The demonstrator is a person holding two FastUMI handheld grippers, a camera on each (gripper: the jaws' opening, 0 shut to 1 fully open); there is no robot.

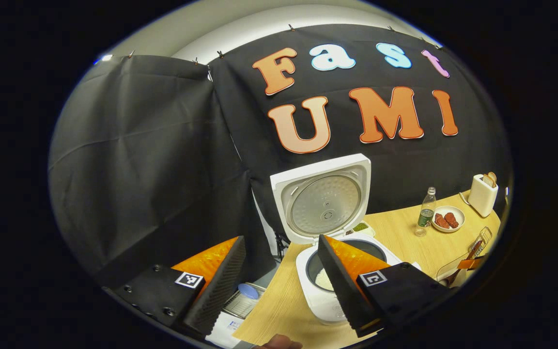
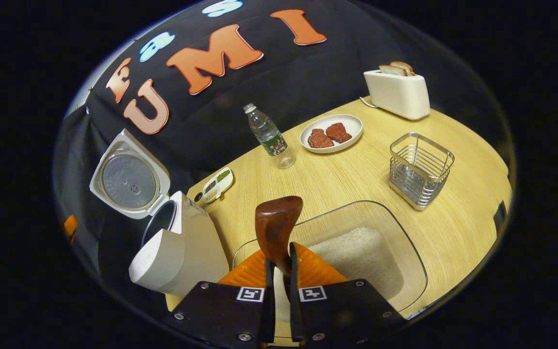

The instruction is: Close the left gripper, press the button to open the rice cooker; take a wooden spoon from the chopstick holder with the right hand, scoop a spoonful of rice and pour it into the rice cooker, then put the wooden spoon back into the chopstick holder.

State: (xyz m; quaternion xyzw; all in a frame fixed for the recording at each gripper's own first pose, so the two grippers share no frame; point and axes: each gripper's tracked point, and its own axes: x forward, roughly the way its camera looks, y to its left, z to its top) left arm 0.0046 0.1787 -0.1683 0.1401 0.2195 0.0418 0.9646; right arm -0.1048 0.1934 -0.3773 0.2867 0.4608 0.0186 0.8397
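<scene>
I'm pinching the wooden spoon [image 2: 277,228] w/ right gripper [image 2: 279,264] over the rice container [image 2: 405,242]; left gripper [image 1: 279,271] is hanging wide open, holding nothing, near the open rice cooker [image 1: 325,203].

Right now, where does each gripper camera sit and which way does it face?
Left gripper view: rides the left gripper, facing the open rice cooker and the booth wall; its fingers stand apart.
Right gripper view: rides the right gripper, looking down over the clear rice container; its fingers clamp the wooden spoon.
Shared: rice cooker, bottle, plate, toaster, table.
</scene>
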